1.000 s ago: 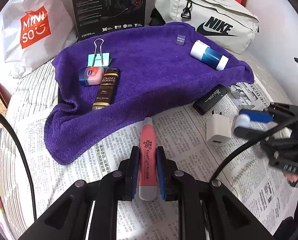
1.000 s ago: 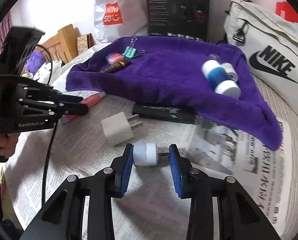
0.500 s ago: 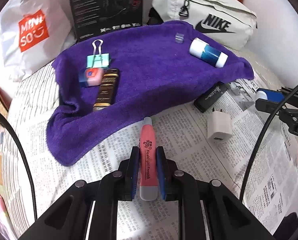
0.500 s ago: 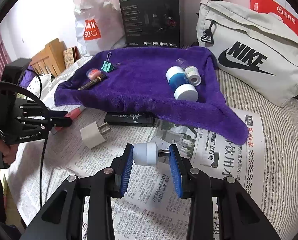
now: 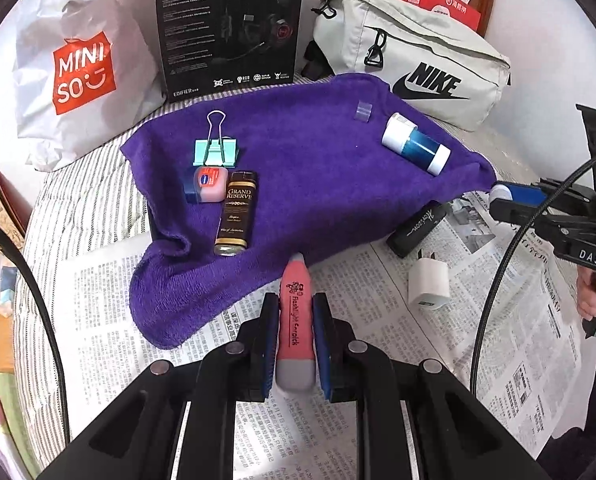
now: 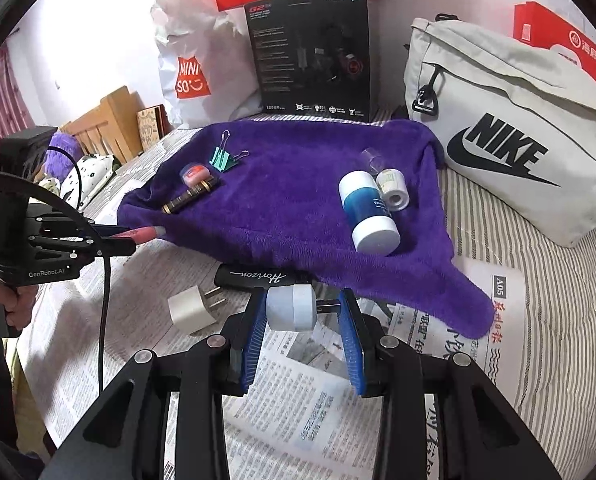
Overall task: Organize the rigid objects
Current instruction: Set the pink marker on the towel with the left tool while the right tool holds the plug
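Observation:
My left gripper is shut on a pink flashlight tube, its tip at the front edge of the purple towel. My right gripper is shut on a small white USB plug light, held just in front of the towel. On the towel lie a green binder clip, a small Vaseline tub, a dark Grand Reserve tube, a blue-and-white bottle and a small white roll.
A black Horizon case and a white charger plug lie on newspaper near the towel's front edge. Behind stand a Miniso bag, a black headset box and a grey Nike bag.
Both grippers have moved forward toward the towel with their loads. The right gripper has also swung right and closer to the towel's front corner.

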The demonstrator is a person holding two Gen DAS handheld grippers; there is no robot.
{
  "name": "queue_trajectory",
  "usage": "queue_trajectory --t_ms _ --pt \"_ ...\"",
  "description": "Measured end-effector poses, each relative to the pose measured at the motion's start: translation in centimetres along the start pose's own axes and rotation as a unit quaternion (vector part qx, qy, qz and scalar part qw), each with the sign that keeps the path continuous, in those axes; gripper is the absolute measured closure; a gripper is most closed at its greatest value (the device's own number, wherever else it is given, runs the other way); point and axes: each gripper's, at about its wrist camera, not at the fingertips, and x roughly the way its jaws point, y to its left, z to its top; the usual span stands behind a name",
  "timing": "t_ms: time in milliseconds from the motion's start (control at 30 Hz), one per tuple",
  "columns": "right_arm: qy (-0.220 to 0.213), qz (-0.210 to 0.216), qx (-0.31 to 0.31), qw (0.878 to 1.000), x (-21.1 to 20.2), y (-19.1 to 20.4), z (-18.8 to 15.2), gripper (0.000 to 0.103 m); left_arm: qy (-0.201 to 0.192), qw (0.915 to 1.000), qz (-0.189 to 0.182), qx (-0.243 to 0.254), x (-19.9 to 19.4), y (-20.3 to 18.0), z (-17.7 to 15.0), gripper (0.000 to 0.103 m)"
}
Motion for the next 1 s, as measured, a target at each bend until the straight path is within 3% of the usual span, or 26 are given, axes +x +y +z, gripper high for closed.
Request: queue_trajectory --t_ms 200,467,600,1000 --pt "0.009 0.003 0.000 1.000 0.5 0.0 -0.2 0.067 0.033 0.9994 0.007 0.001 2.1 0.2 -0.9 0.086" --pt "0.015 0.002 0.001 1.000 0.8 -0.2 -0.4 0.067 0.032 0.9987 0.033 0.024 2.0 -0.7 -1.4 0.086" --pt "0.015 0.005 -0.002 1.000 0.9 0.0 -0.3 0.067 0.035 0.9990 0.022 0.017 2.0 -0.3 -1.4 0.087" --pt "0.006 0.012 -0.022 1.000 0.7 0.3 1.9 0.067 -0.008 0.9999 0.015 0.003 -1.3 0.1 -0.7 0.086"
